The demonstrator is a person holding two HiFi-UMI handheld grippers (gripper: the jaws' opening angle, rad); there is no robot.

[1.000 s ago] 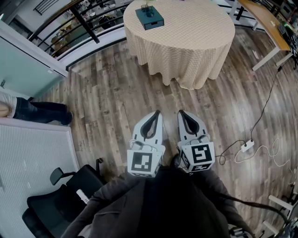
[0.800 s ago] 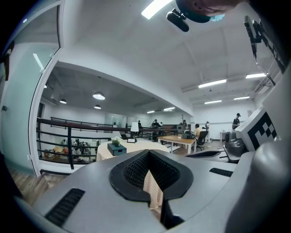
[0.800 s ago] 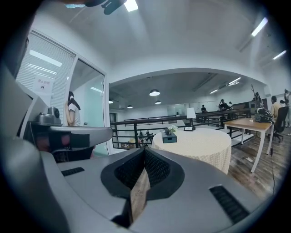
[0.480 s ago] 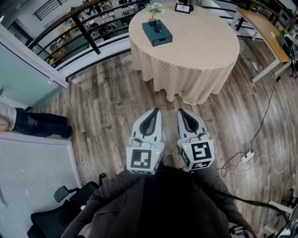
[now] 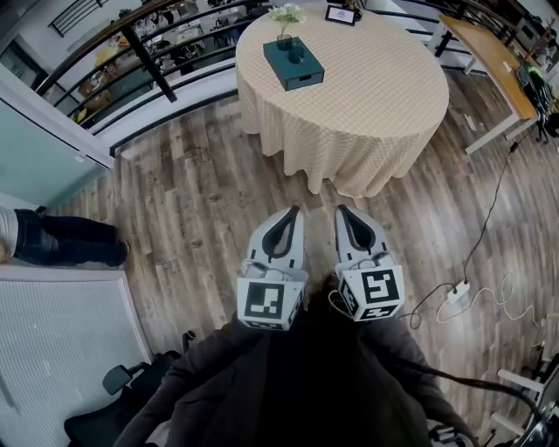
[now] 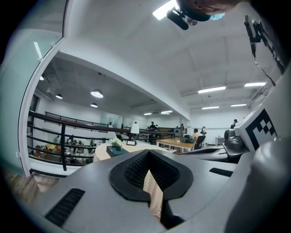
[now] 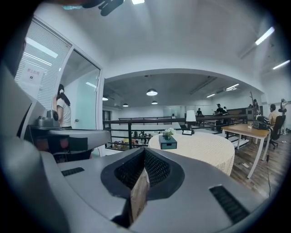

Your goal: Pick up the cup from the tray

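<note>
A teal tray (image 5: 293, 63) sits on the round table with the beige cloth (image 5: 367, 96), far ahead of me. A small dark cup (image 5: 296, 53) stands in it, too small to make out in detail. In the right gripper view the tray (image 7: 168, 144) shows beyond the jaws, and in the left gripper view the tray (image 6: 117, 150) is small and far off. My left gripper (image 5: 291, 212) and right gripper (image 5: 342, 212) are side by side close to my body over the wooden floor, both shut with nothing in them.
White flowers (image 5: 285, 13) and a small framed picture (image 5: 341, 14) stand at the table's far side. A black railing (image 5: 148, 61) runs at the left, a wooden desk (image 5: 489, 52) at the right. A power strip with cable (image 5: 458, 291) lies on the floor; a person's legs (image 5: 61, 242) at left.
The table with the tray has slid down and fuller into the head view. Both grippers keep their place before my body, still shut.
</note>
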